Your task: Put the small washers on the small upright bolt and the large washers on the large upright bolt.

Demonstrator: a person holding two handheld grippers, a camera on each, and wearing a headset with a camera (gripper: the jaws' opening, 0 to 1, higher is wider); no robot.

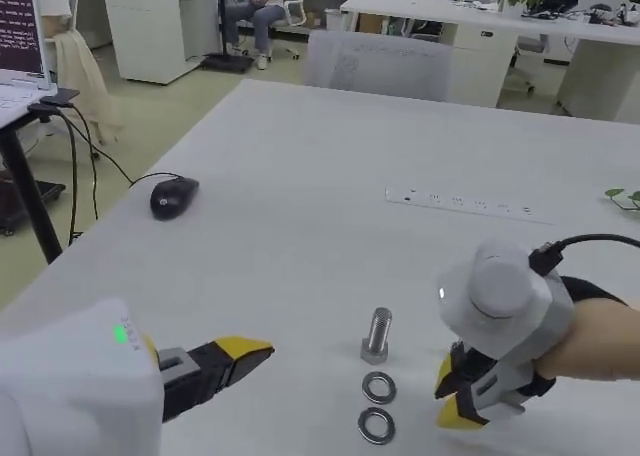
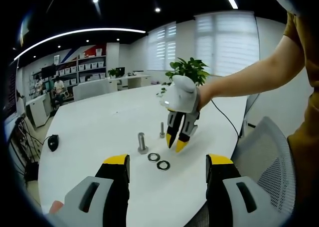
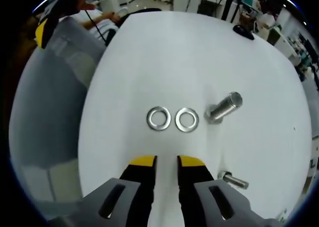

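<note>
Two large washers lie flat side by side on the white table. The large bolt stands head down just beyond the washers. A small upright bolt stands farther back, seen also as the small bolt near my right jaws. My right gripper hovers close above the table beside the washers, tips down, jaws a narrow gap apart and holding nothing. My left gripper is wide open and holds nothing, low at the near left.
A black mouse lies at the left of the table, and a white power strip at the far right. A grey chair stands behind the far edge. Cables and a laptop desk are off to the left.
</note>
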